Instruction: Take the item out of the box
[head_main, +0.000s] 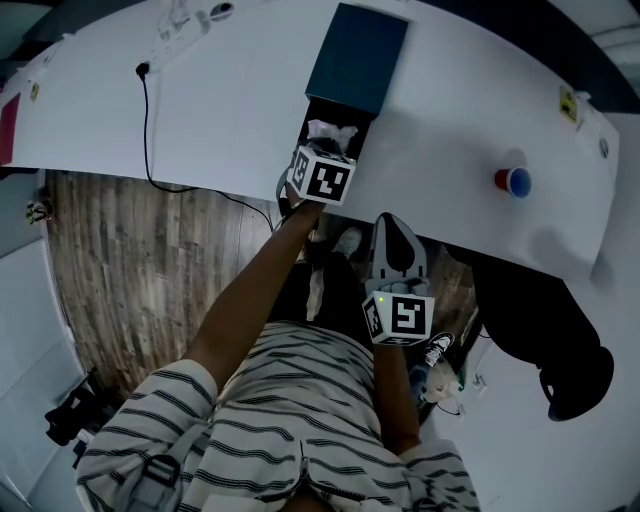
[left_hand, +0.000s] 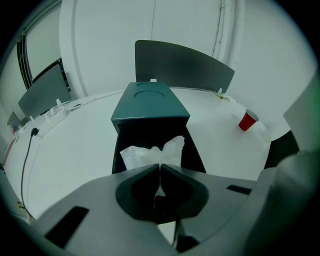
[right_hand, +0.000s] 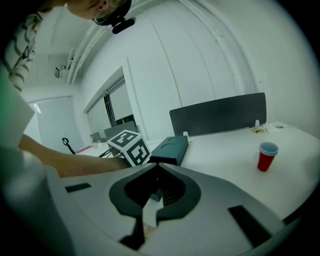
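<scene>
On the white bench (head_main: 230, 110) above a wood floor (head_main: 130, 260), the left tool (left_hand: 160, 166) pinches the white item (left_hand: 150, 152) inside the open teal box (left_hand: 150, 107), the right tool (right_hand: 156, 167) is pressed together, and only the gripper views show a dark partition (right_hand: 220, 115).

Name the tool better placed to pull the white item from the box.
Left. The left tool is closed on the crumpled white wrapping in the open dark teal box; the right tool is shut, well short of it.
</scene>
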